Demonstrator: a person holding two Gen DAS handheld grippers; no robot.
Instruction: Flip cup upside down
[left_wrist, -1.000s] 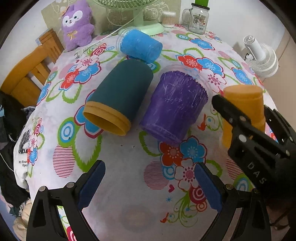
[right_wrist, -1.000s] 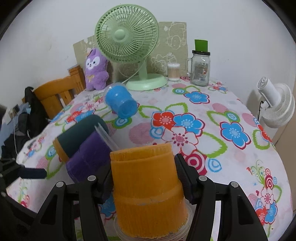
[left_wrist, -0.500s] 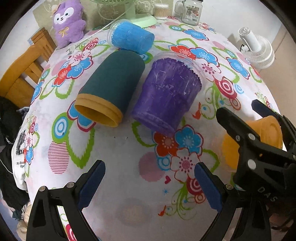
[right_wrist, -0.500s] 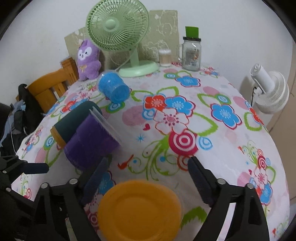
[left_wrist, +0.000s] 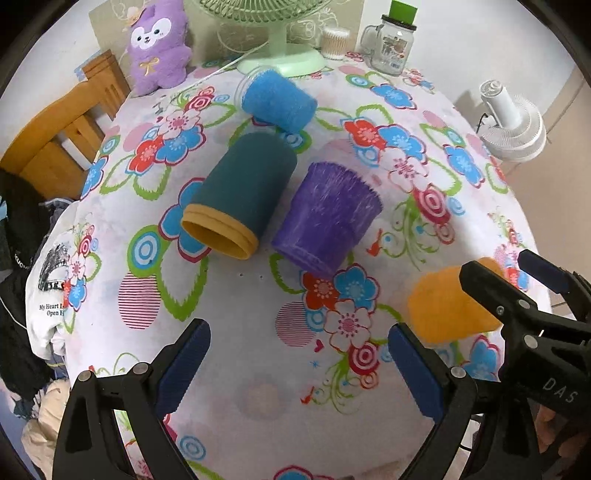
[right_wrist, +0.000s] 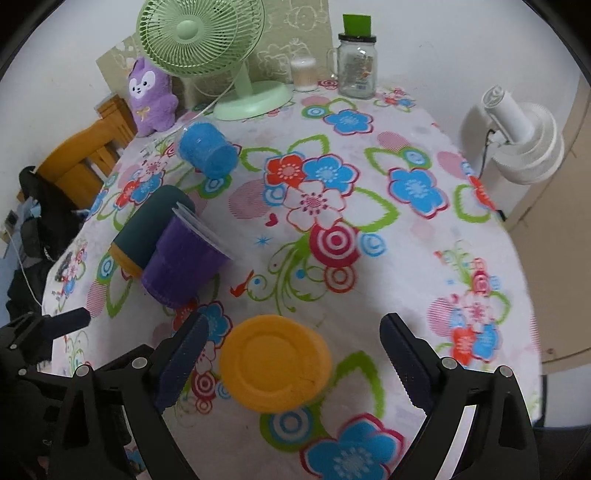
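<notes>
An orange cup (right_wrist: 274, 362) stands upside down on the floral tablecloth, its flat base up, between the open fingers of my right gripper (right_wrist: 291, 360), which do not touch it. It also shows in the left wrist view (left_wrist: 443, 306), partly behind the right gripper. A purple cup (left_wrist: 327, 218), a dark teal cup with a yellow rim (left_wrist: 240, 199) and a blue cup (left_wrist: 277, 100) lie on their sides. My left gripper (left_wrist: 297, 363) is open and empty near the front of the table.
At the back stand a green desk fan (right_wrist: 221, 55), a purple plush toy (right_wrist: 151, 98), a glass jar with a green lid (right_wrist: 357, 62) and a small container of swabs (right_wrist: 304, 74). A white fan (right_wrist: 521, 144) stands off the right edge, a wooden chair (left_wrist: 62, 140) on the left.
My right gripper let go of the orange cup, which now stands upside down on the cloth, and opened wide. Both wrist cameras have pulled back and up.
</notes>
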